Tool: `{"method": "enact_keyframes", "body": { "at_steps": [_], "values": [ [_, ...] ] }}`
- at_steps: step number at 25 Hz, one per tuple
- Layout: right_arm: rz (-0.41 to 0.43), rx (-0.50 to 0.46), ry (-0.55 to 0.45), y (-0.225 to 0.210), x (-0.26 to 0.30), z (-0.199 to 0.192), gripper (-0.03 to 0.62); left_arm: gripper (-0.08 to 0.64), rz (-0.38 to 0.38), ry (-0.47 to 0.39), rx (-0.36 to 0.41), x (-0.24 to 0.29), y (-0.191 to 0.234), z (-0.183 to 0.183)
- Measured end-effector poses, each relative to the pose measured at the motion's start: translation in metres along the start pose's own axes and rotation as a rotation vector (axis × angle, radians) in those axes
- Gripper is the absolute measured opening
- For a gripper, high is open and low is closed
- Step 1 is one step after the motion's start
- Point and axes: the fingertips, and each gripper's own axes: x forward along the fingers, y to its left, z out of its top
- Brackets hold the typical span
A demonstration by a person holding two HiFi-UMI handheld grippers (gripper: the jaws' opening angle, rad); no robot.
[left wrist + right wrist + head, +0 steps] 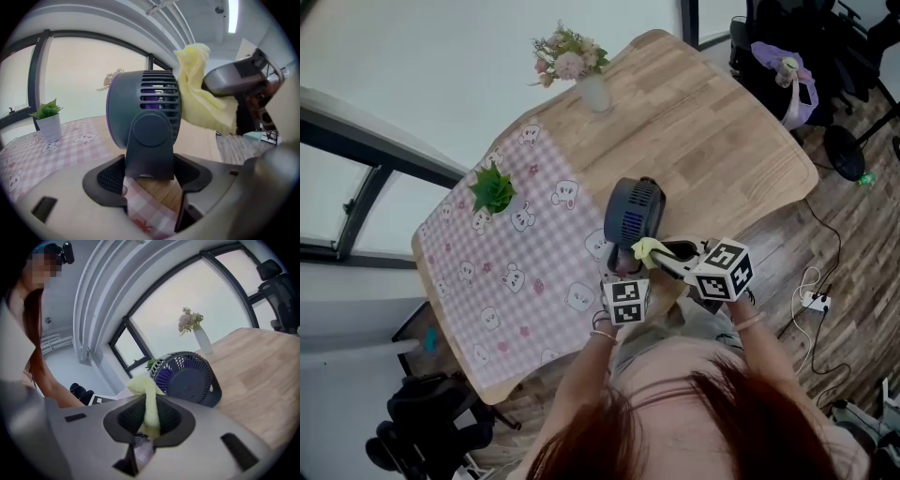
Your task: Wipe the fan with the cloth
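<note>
**A:** What's closest in?

**B:** The left gripper [150, 180], jaws closed on the stand of the small desk fan [145, 105]. The right gripper [147, 420] pinches a yellow cloth [149, 401] just beside the grille.

**A:** How will they handle?

**B:** The fan looks light, rigid and easily tipped, so I'd hold it by the stand. The cloth is soft and limp, best gripped bunched.

**A:** And beyond?

**B:** The fan is at the near side of the wooden table [722, 141], by the checked tablecloth [516, 272]. A potted plant [492, 192] and a flower vase [592, 92] stand farther off.

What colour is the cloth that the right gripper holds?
Pale yellow. The cloth shows best in the left gripper view.
</note>
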Motion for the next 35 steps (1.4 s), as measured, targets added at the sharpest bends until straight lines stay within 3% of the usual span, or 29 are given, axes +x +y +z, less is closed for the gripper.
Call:
{"method": "enact_keyframes", "body": {
  "at_steps": [4,9,17,35],
  "values": [
    [-0.02,0.015,0.012,-0.003,0.008,-0.008,0.048,0.307,-0.001,0.009,-0.004,0.001,0.0,-0.001],
    [-0.153,0.046,-0.001,-0.027,0.007,-0.014,0.048,0.307,0.001,0.016,0.002,0.001,0.001,-0.003],
    [-0.222,0.062,-0.006,-0.036,0.007,-0.01,0.048,0.307,-0.004,0.014,0.0,0.001,0.0,0.0],
    [-0.268,0.272,-0.121,-0.087,-0.001,0.009,0.046,0.307,-0.01,0.035,0.01,0.0,-0.002,-0.001]
  ]
}}
